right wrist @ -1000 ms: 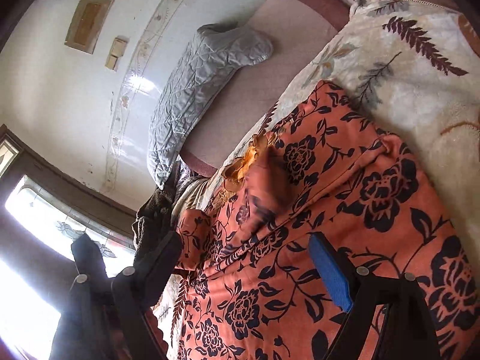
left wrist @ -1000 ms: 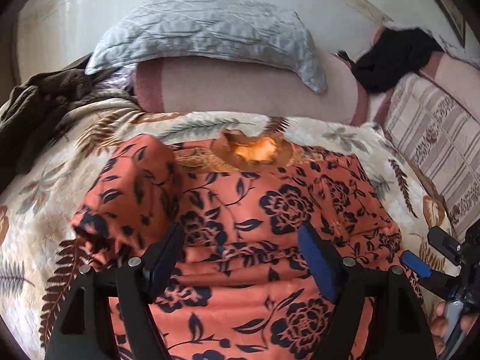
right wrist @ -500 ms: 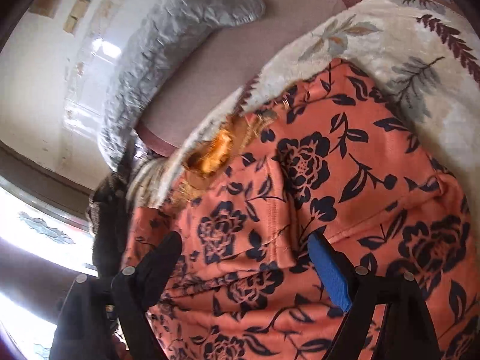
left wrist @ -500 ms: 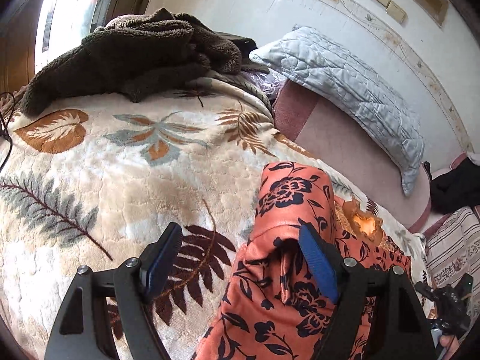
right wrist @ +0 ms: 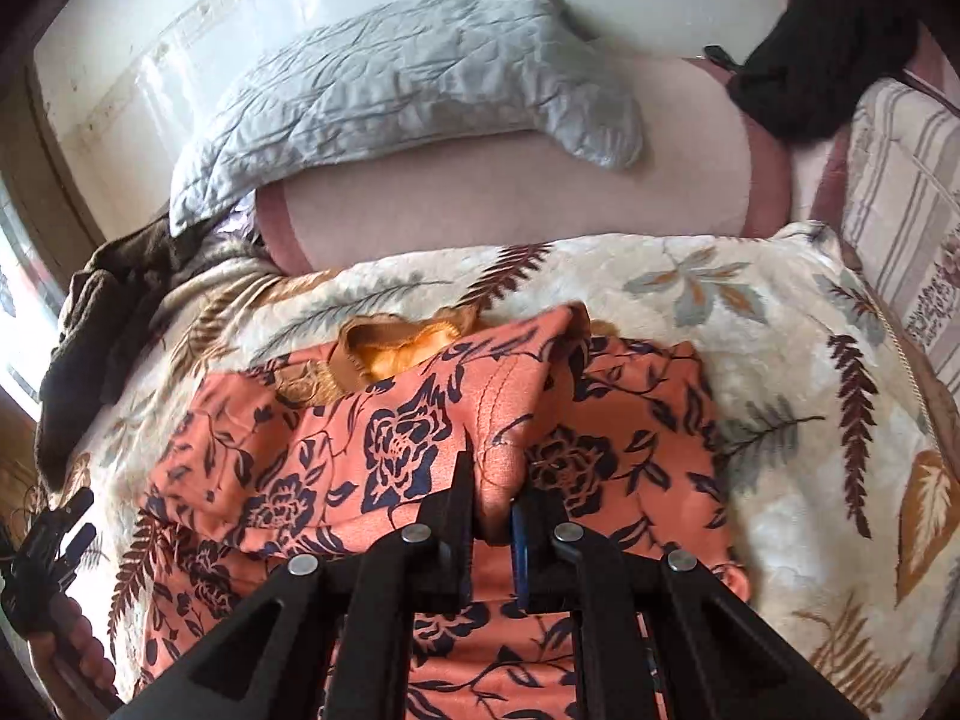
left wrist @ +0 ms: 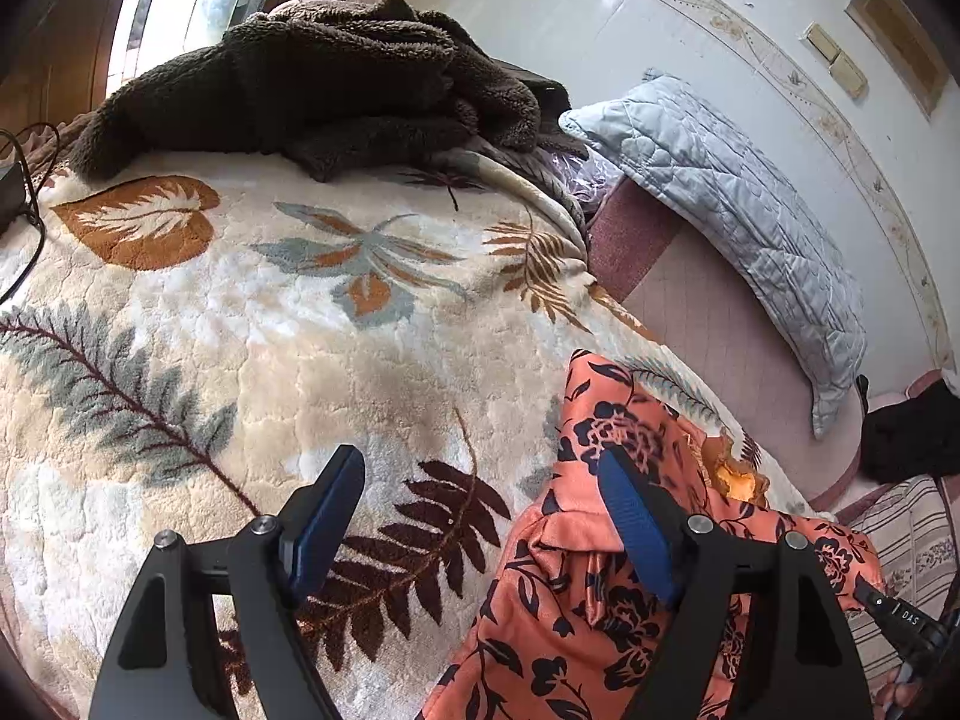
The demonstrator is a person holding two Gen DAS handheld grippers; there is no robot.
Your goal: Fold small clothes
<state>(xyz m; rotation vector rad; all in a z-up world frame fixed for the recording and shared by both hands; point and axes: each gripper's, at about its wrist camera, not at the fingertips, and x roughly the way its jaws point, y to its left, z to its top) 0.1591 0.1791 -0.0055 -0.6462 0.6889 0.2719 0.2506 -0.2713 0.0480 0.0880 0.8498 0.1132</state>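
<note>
1. While it lies spread on the leaf-patterned blanket of a bed, one orange floral garment has a raised fold at its middle.
2. The right claw is clamped tight on that fold.
3. The left claw stands wide apart over the garment's edge, gripping nothing.
4. One grey quilted pillow lies behind, one brown fleece heap to the side.
</note>
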